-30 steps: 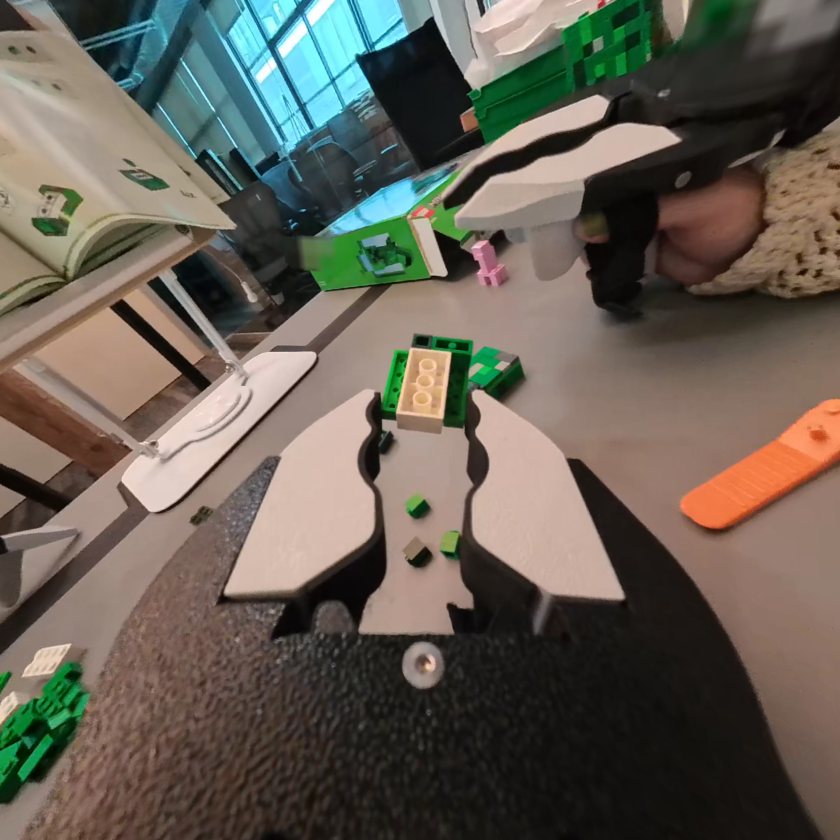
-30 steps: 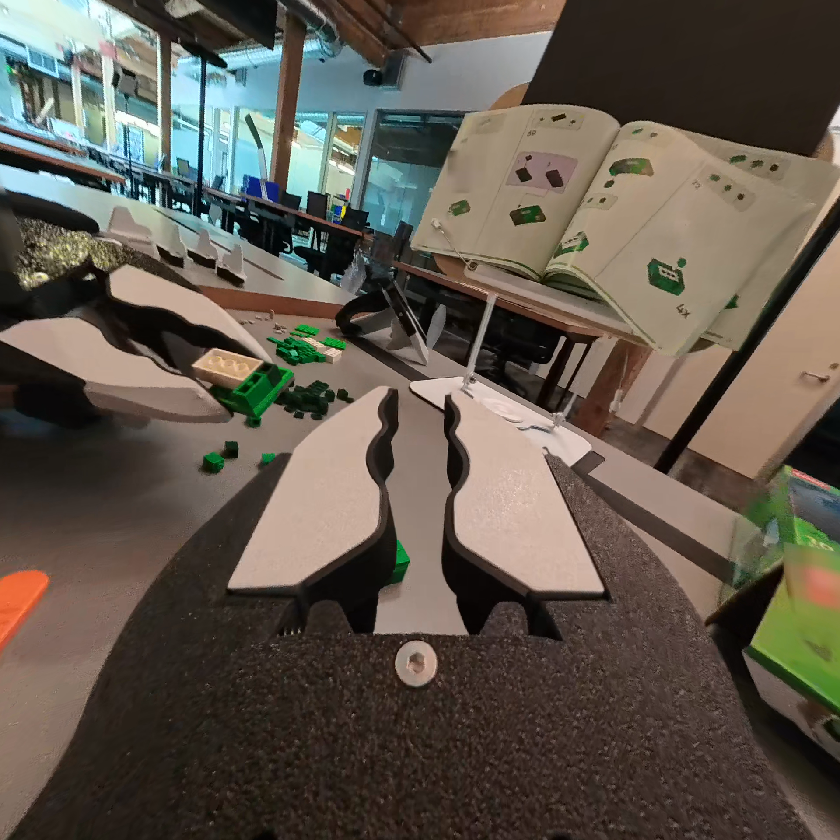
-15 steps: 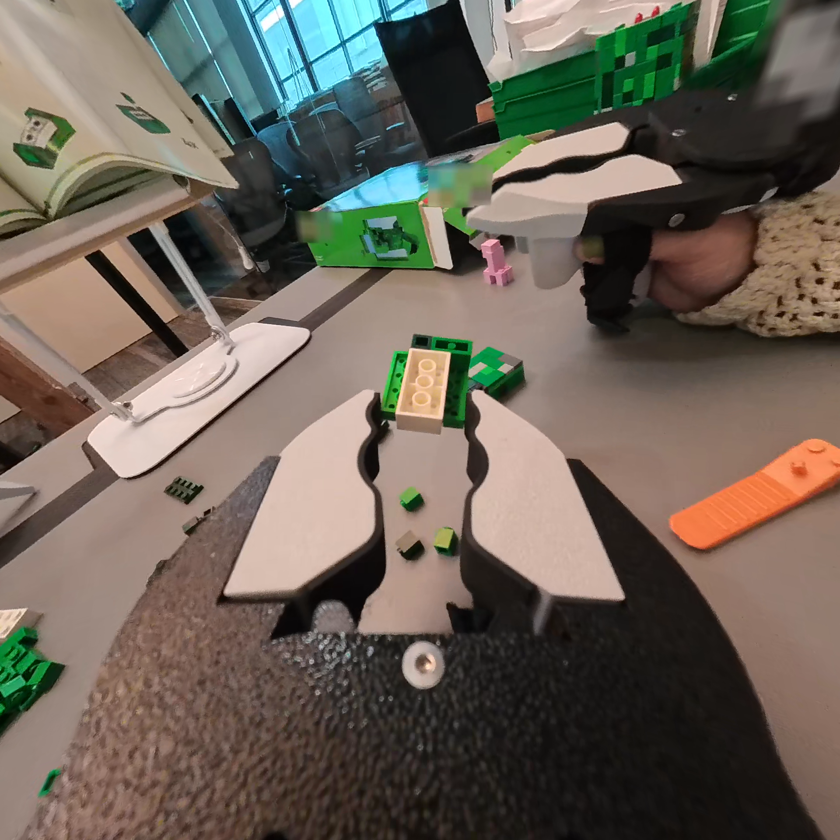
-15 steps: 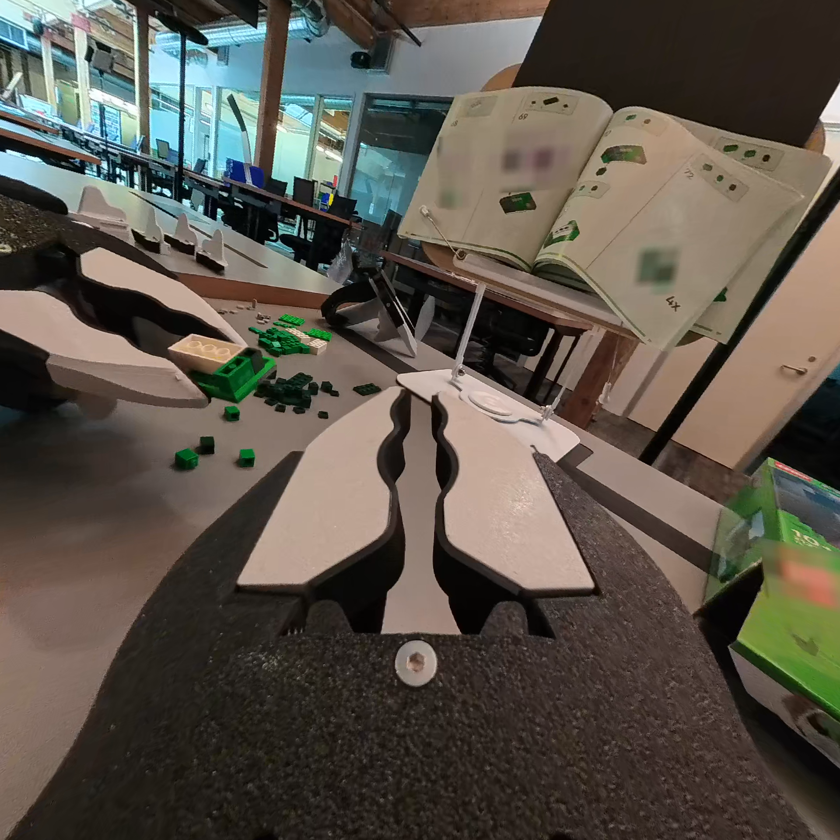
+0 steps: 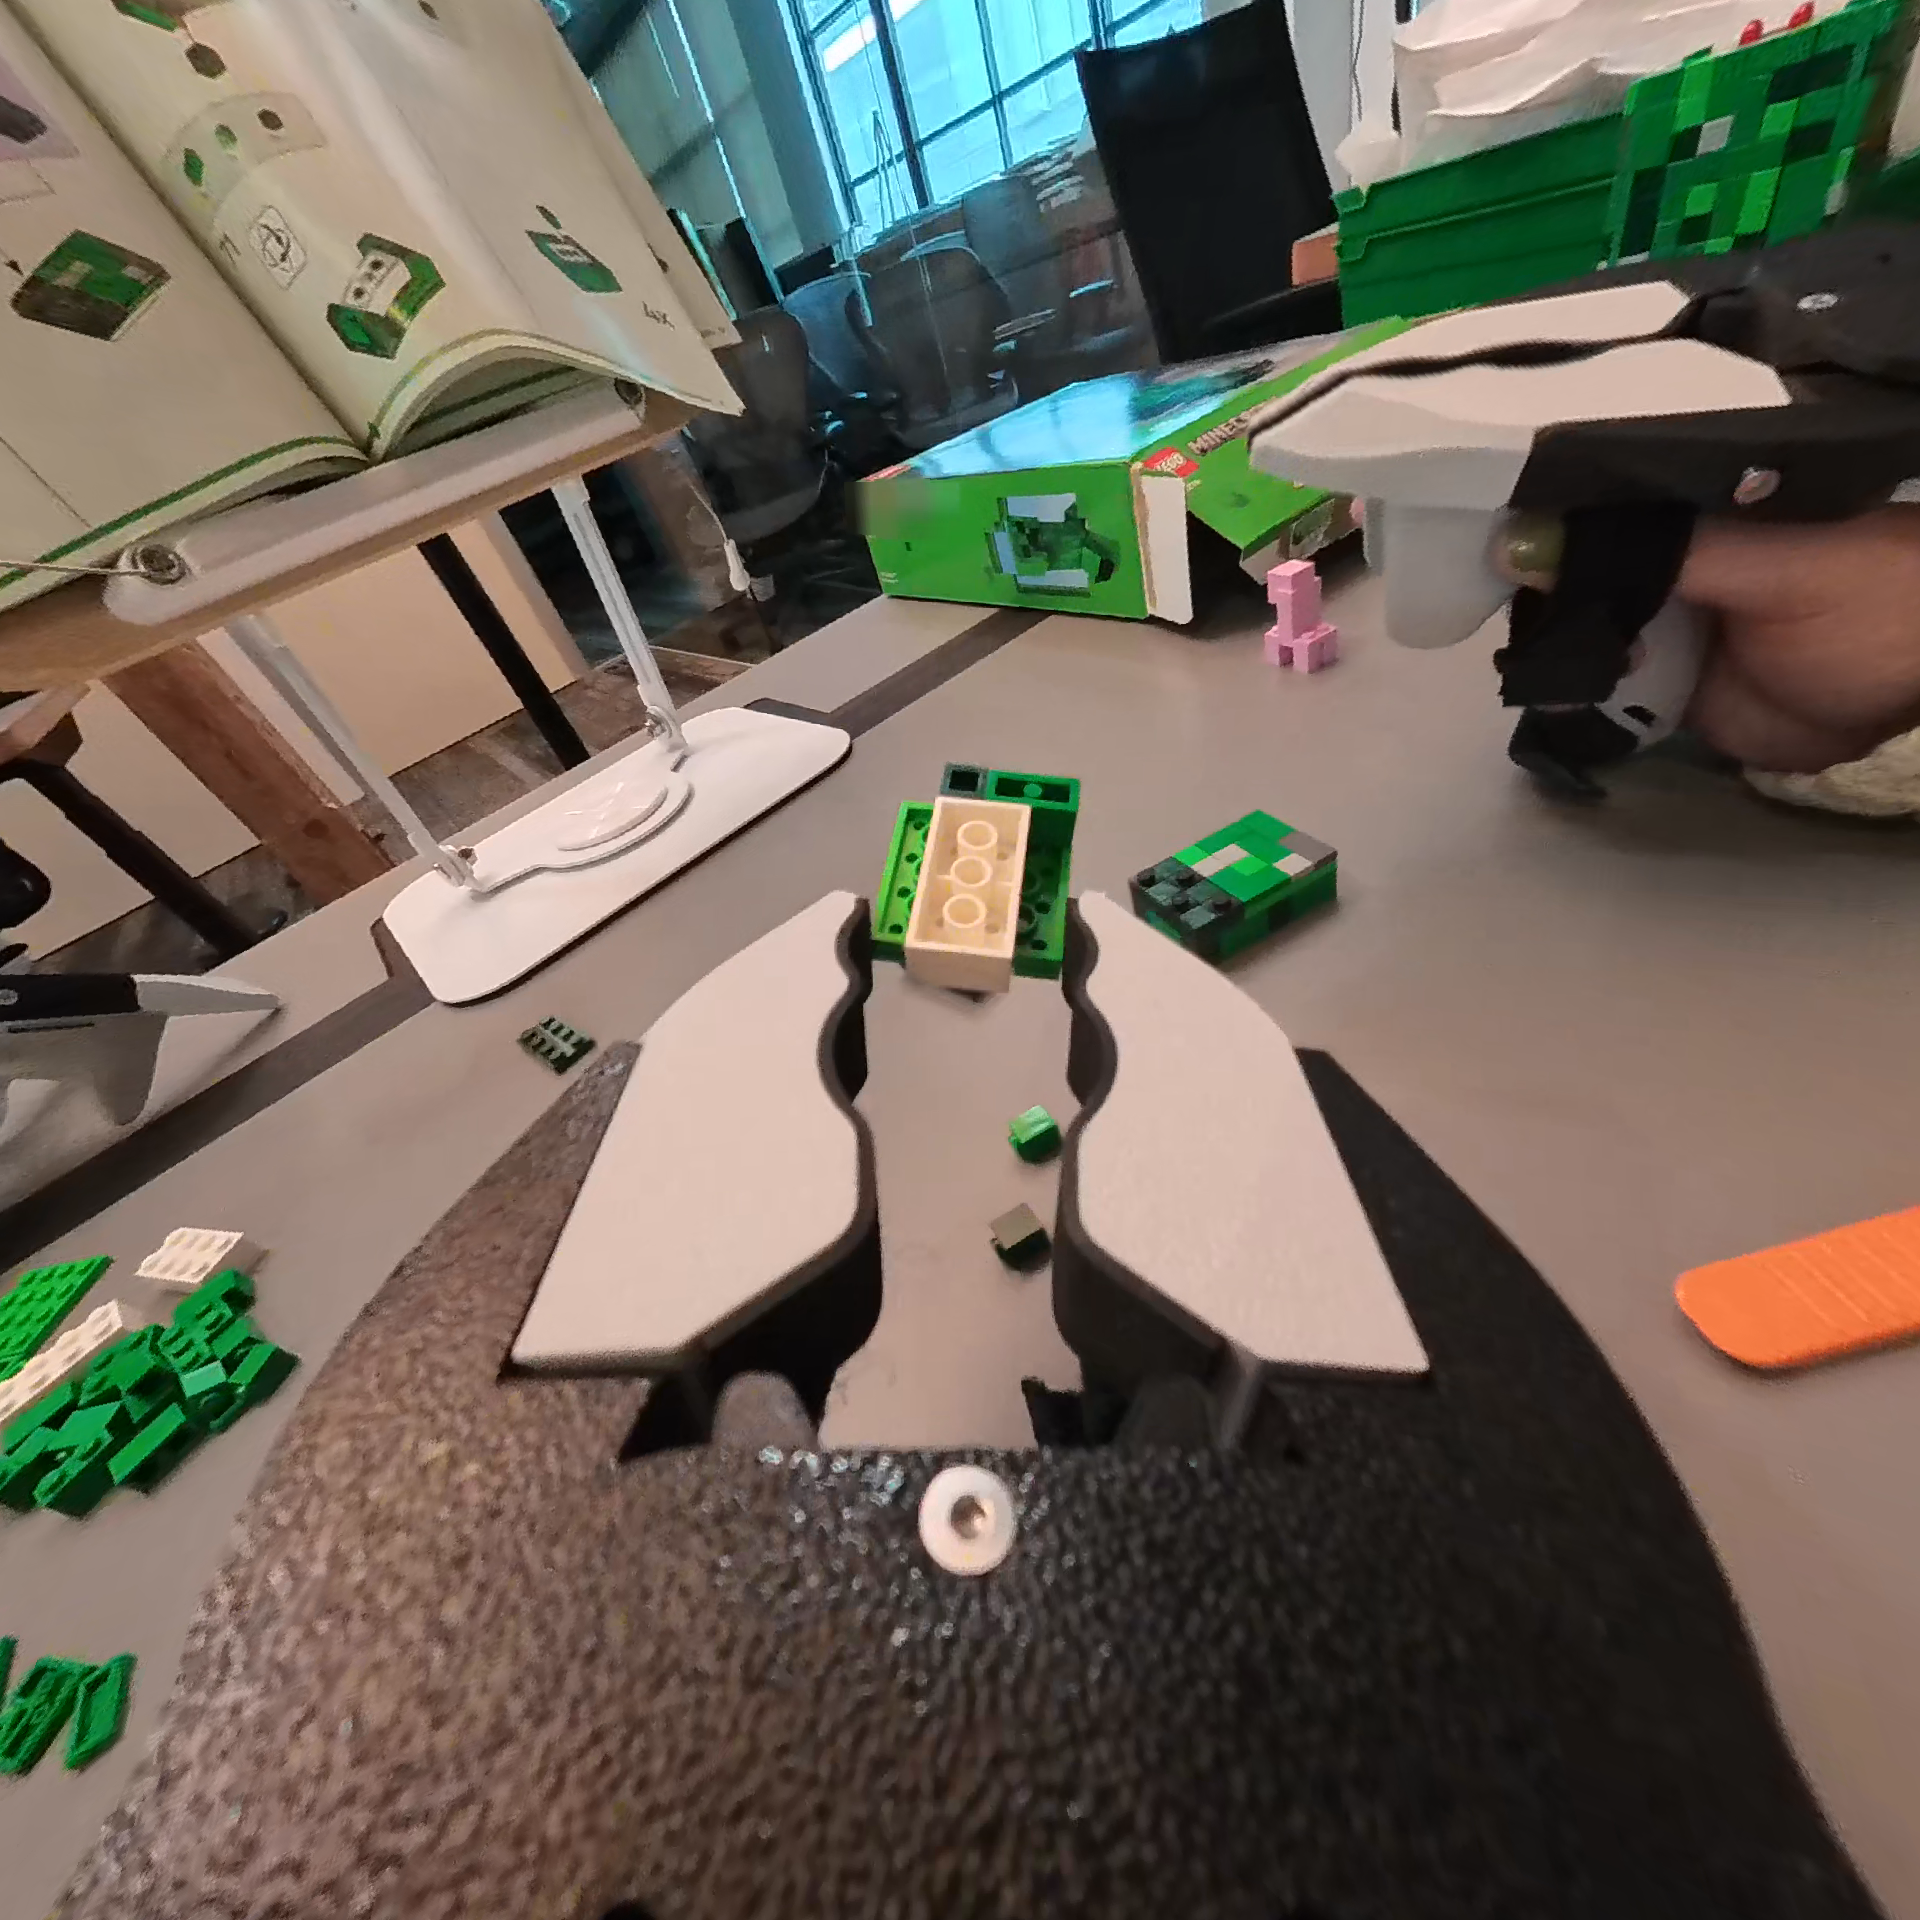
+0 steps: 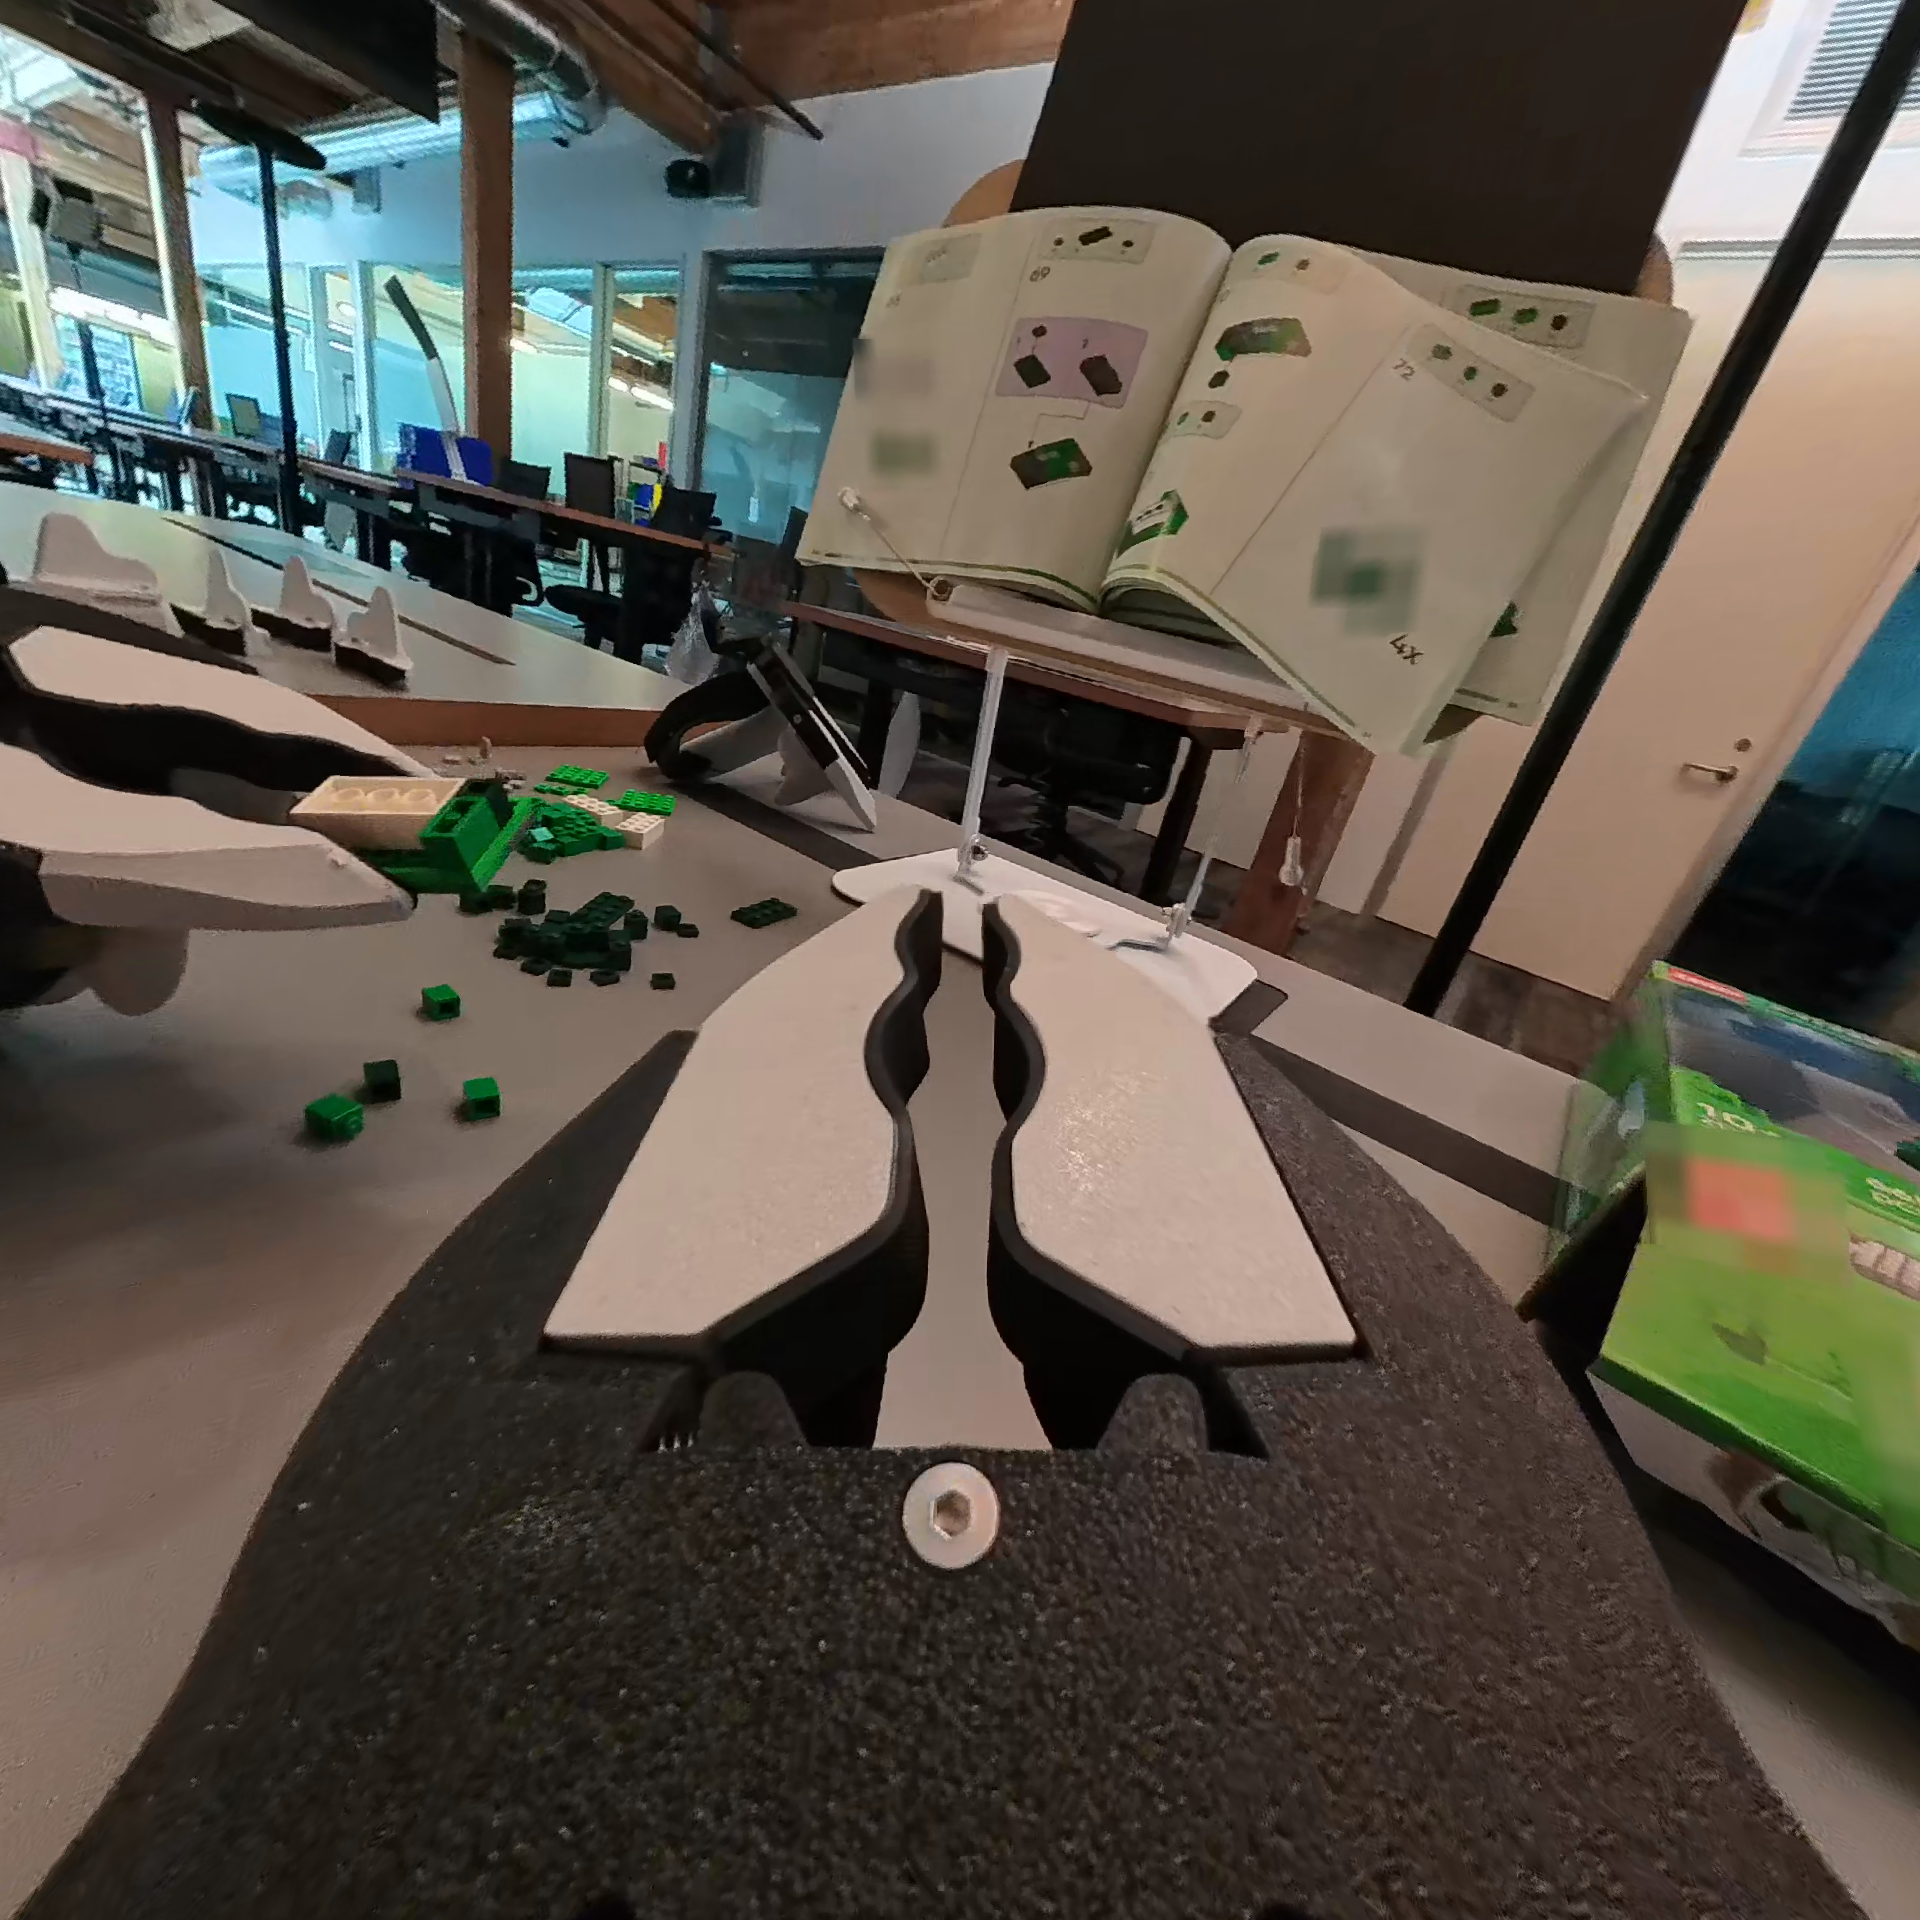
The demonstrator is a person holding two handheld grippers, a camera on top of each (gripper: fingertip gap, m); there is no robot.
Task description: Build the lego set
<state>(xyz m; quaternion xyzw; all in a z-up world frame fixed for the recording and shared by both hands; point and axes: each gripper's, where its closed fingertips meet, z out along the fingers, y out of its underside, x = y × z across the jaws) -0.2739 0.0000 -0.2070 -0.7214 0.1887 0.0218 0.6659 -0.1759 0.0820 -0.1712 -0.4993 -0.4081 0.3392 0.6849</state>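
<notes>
My left gripper [image 5: 968,928] is shut on a green Lego assembly [image 5: 1044,902] with a white brick [image 5: 966,899] on its upturned face, held a little above the grey table [image 5: 1507,1039]. The same hold shows at the left of the right wrist view [image 6: 400,844]. My right gripper [image 6: 958,914] is empty, its fingers drawn almost together. It also shows at the upper right of the left wrist view [image 5: 1262,442], held by a hand, well apart from the assembly. A small mottled green built block [image 5: 1236,883] sits right of the assembly.
An open instruction book [image 6: 1247,447] stands on a white stand [image 5: 613,831]. Loose green and white pieces [image 5: 125,1382] lie at left, small cubes [image 5: 1032,1130] under my left fingers. An orange separator [image 5: 1808,1299], a pink figure [image 5: 1299,618] and a green box [image 5: 1039,520] lie beyond. My hands' fingertips stand some 15 cm from each other. The small mottled green built block [image 5: 1236,883] is about 10 cm from both grippers' fingertips.
My right gripper's fingers have drawn closer together and it has moved off from the assembly. My left gripper has turned leftward, still holding the assembly.
</notes>
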